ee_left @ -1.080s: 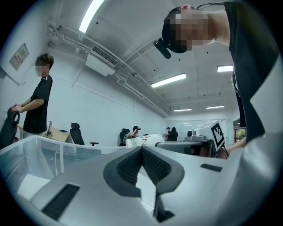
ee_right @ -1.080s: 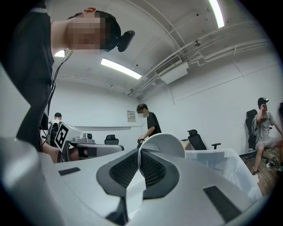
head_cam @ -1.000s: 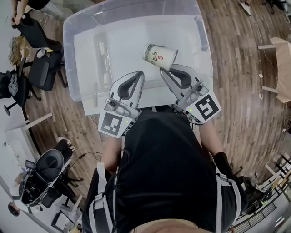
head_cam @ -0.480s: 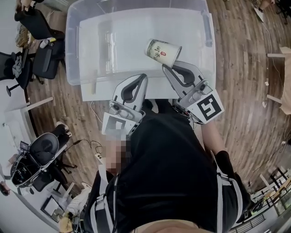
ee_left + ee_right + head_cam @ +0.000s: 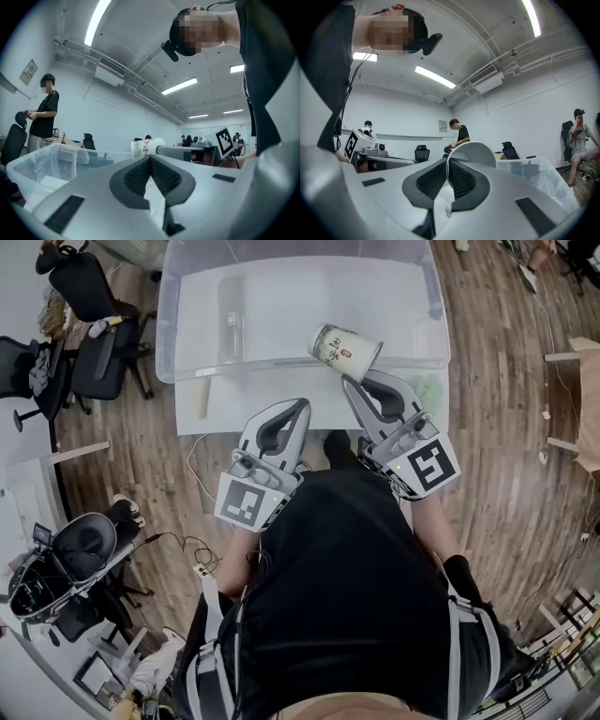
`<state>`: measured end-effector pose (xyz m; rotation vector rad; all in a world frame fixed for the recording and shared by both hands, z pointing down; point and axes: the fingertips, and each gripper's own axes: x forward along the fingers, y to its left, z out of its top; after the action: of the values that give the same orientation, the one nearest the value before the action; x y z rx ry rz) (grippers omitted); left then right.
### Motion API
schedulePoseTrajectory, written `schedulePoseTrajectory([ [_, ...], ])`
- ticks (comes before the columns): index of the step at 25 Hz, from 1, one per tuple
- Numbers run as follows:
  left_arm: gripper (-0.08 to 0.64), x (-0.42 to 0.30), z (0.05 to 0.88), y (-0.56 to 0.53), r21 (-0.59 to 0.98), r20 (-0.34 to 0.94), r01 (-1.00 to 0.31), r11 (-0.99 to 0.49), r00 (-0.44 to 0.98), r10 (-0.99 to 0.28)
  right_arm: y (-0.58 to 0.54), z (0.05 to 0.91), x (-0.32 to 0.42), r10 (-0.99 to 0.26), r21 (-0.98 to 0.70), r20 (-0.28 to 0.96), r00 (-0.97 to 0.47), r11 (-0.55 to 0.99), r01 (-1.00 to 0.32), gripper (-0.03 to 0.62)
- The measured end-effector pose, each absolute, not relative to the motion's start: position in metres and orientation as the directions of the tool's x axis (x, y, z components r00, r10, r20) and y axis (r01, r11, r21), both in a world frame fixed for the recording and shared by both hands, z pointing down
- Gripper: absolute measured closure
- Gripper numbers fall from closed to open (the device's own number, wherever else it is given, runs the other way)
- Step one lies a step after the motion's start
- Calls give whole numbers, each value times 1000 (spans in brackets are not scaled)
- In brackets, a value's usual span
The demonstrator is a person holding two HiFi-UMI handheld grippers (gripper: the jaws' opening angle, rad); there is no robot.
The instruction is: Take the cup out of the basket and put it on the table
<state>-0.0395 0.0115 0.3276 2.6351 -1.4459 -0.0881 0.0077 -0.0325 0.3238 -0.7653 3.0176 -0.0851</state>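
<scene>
Off the table's left edge, black office chairs (image 5: pixel 89 296) stand on the wood floor (image 5: pixel 506 427). On the white table (image 5: pixel 225 413) sits a clear plastic bin (image 5: pixel 167 334), with a clear bottle (image 5: pixel 230 320) lying inside toward its left wall. Over the table's near edge, the left claw (image 5: pixel 302 404) has its jaws pressed together with nothing between them. Further right, the paper cup (image 5: pixel 345 350) is tipped on its side over the bin's near wall, its rim pinched in the right claw (image 5: pixel 350 381).
</scene>
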Motion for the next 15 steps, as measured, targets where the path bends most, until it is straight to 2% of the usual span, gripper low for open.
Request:
schedulePoseTrajectory([
  [15,542,-58,326,151,170,-21,-796,-581,587,-810,124,318,-7,-522,-55,11,-853,851,-522,565],
])
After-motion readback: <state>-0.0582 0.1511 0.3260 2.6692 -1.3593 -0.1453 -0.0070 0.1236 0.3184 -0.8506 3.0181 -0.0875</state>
